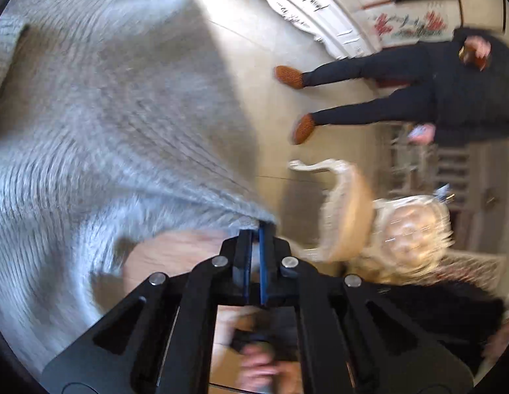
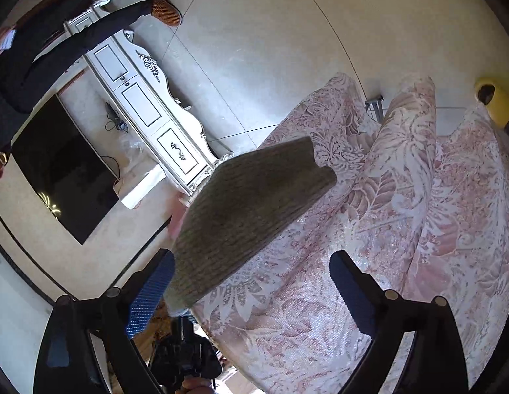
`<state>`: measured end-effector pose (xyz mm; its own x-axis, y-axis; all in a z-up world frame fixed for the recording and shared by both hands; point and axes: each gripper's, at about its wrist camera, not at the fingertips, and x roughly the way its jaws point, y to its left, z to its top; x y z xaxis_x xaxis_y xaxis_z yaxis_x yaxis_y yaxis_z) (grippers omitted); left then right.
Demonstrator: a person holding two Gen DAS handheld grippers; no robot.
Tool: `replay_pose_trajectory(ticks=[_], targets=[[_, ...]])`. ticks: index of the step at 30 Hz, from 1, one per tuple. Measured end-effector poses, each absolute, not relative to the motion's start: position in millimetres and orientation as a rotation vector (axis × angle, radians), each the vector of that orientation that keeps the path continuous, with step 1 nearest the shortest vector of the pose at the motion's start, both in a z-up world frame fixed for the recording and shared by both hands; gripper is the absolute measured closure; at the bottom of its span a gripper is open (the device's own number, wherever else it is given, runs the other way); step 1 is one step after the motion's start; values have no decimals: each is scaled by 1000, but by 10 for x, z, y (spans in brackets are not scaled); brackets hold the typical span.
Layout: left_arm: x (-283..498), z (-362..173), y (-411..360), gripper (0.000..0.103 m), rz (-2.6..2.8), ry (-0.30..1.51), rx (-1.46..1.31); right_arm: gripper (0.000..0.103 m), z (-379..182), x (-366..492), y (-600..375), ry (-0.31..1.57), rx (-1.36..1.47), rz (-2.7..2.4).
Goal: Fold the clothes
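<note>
The left gripper pinches the edge of the grey knit sweater fanning toward ten o'clock, while the right gripper gapes wide, sweater beside its nine o'clock finger

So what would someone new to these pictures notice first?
The grey ribbed knit garment fills the left wrist view, its edge pinched in the shut left hand-held gripper. In the right wrist view, the right hand-held gripper stands open over a pink floral cover.

the left gripper is squeezed tight shut, pointing downward. the right gripper has its two fingers spread wide apart.
</note>
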<state>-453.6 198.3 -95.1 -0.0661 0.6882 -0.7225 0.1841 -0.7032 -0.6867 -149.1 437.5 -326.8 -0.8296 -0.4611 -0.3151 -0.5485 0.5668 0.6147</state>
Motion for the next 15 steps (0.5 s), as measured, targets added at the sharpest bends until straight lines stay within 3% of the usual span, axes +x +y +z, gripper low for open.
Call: replay_pose_trajectory(ticks=[7,12,15], targets=[[-4435,-951,1903,99,1785,-985,-1995,0,-3265,-1551,4091,2811,-771,955],[-4731,-769,2123,99,1782,-1053,-1835,0,-3192,-1745,4074,2828,-749,968],[-4702,-890,2137,100,1735,-1067,-1887,0,-3267,-1941,4197,2811,-715,985]])
